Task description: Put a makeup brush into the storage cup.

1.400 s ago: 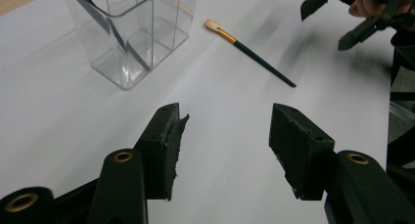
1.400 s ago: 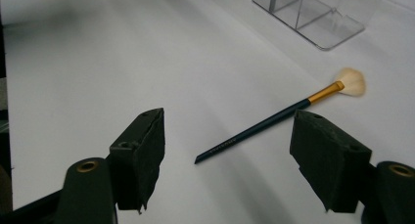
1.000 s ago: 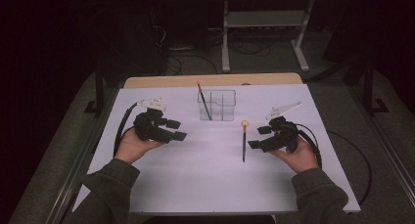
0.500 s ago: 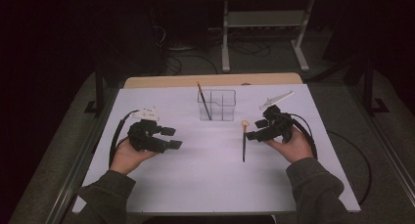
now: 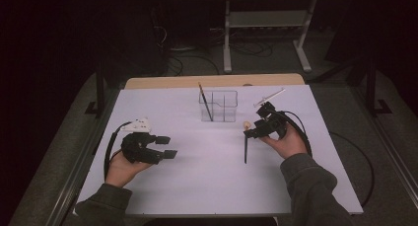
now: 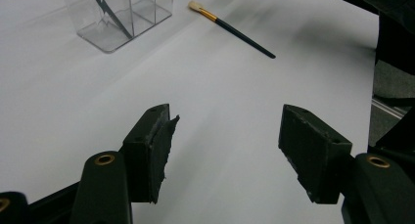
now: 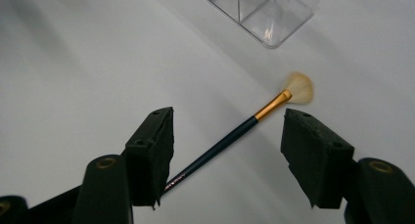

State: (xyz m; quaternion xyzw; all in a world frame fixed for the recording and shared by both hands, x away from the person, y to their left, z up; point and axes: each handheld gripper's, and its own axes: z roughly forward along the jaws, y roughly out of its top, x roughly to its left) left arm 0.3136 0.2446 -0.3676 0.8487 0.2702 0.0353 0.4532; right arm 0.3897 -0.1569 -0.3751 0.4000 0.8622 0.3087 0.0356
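A fan paintbrush [image 5: 245, 142] with a dark handle, gold ferrule and pale bristles lies flat on the white table [image 5: 197, 186]. In the right gripper view the paintbrush [image 7: 235, 133] runs diagonally between the two open jaws of my right gripper [image 7: 227, 153], which hovers just above it. My right gripper [image 5: 252, 132] sits at the brush's upper right end. A clear divided holder [image 5: 219, 106] stands at the back centre with one dark brush [image 5: 206, 101] leaning in it. My left gripper [image 5: 166, 146] rests open at the left, holding nothing.
The left gripper view shows the holder [image 6: 117, 16] and the paintbrush [image 6: 235, 31] far ahead over bare white table. A wooden strip [image 5: 212, 81] borders the table's back edge. Dark floor with cables and a metal stand lies beyond.
My right gripper has moved forward and left over the brush's bristle end. My left gripper has drifted back toward the person and slightly lower on the table.
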